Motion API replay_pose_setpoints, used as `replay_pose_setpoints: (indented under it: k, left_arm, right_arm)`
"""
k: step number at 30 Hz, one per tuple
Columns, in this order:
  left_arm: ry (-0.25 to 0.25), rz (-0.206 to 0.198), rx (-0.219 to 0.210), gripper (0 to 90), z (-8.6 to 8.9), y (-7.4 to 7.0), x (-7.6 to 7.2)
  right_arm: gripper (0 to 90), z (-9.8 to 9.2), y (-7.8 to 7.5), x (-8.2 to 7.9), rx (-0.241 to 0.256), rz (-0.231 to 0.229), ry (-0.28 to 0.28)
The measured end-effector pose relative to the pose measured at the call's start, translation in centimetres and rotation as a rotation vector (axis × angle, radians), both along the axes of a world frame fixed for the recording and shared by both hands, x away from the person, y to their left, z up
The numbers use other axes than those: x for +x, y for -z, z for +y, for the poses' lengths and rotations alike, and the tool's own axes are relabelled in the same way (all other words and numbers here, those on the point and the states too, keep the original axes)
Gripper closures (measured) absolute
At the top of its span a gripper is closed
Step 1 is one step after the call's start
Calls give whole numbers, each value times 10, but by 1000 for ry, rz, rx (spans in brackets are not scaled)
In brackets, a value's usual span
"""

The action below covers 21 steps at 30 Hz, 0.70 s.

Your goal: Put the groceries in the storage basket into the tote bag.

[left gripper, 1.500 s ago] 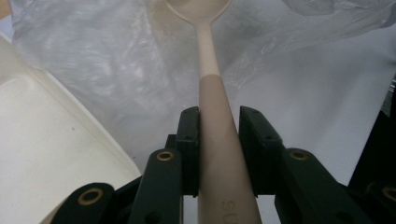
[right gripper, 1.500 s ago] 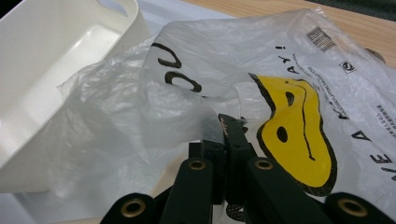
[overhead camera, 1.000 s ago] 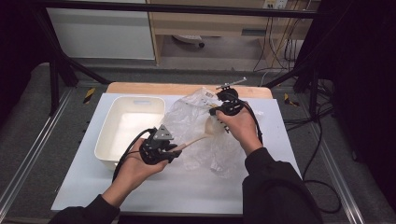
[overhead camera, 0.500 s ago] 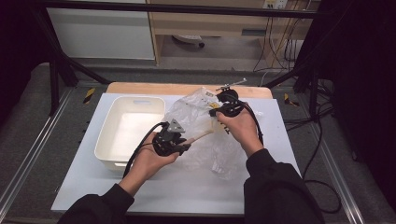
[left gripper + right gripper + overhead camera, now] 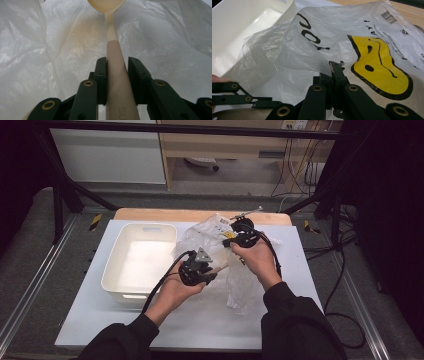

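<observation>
A clear plastic bag point(image 5: 235, 280) with a yellow smiley face point(image 5: 379, 67) lies crumpled at the table's middle. My right gripper point(image 5: 332, 72) is shut on the bag's upper edge and holds it lifted; in the high view the right gripper point(image 5: 236, 238) is at the bag's far side. My left gripper point(image 5: 117, 63) is shut on the handle of a beige spoon point(image 5: 115, 50). The spoon's bowl point(image 5: 106, 4) points into the bag's folds. In the high view the left gripper point(image 5: 210, 270) sits at the bag's left edge, right of the tray.
A white rectangular tray point(image 5: 116, 270) stands empty at the left of the white mat point(image 5: 100, 320); its wall point(image 5: 244, 27) is close behind the bag. A wooden board edge point(image 5: 150, 214) runs along the back. Cables trail off the right side.
My left gripper has carried the spoon up and to the right, from in front of the tray to the bag's mouth. The right gripper keeps its hold on the bag, nearly still.
</observation>
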<state>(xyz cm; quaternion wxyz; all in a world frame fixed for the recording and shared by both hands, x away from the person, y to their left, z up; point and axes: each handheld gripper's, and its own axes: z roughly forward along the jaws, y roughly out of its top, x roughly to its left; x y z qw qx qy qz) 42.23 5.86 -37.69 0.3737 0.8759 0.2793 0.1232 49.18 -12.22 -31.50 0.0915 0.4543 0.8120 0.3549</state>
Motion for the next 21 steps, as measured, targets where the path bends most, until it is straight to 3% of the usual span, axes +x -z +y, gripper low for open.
replay_pose_setpoints:
  k: [14,21]
  left_arm:
    - [32,-61,-35,697,-22,18,9]
    - [25,-70,-54,697,-25,23,13]
  right_arm:
    - [900,-5,8,-5,9,12,-12]
    - [900,-8,13,-10,24,21,-17]
